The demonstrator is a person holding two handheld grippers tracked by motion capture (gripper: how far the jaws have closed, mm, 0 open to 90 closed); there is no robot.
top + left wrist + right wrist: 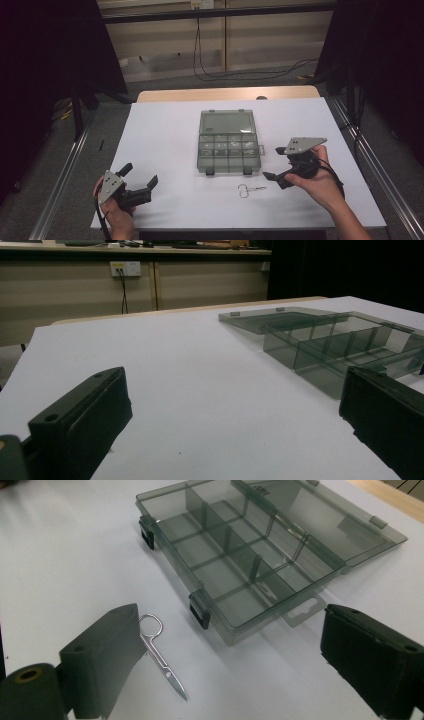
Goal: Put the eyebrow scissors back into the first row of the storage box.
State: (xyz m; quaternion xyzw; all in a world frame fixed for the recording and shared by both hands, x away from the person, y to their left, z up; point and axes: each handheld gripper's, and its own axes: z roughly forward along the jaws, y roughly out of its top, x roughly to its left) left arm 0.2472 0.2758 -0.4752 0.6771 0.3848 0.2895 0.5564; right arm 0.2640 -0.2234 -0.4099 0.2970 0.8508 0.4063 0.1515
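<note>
I have both claws spread wide and holding nothing. My left gripper (139, 175) sits low over the white table (165, 145), near its front edge, jaws far apart and touching nothing that I can see. In the left gripper view its two black jaws frame bare white surface, and the open smoky-grey organiser box (340, 342) lies ahead and to the right of the claw, well apart from it.

My right gripper (274, 163) is also gaping, jaws wide with only air between them. In the high view it hangs just to the right of the box (228, 142), with its jaws pointing toward the box's right end. From the right gripper view, the box (250, 555) lies straight ahead between and beyond the jaws, its lid folded flat open on the far side and its dividers marking out a grid of compartments. Two dark latches show on the box's near long edge, and a clear hang tab sticks out at the end nearest the right-hand jaw.

The small metal scissors (162, 655) lie flat on the table just beside the left-hand jaw in that view, finger loops toward the box, tips pointing back toward me. I cannot tell whether that jaw touches them. In the high view the scissors (248, 189) lie just in front of the box, left of my right gripper and apart from it.
</note>
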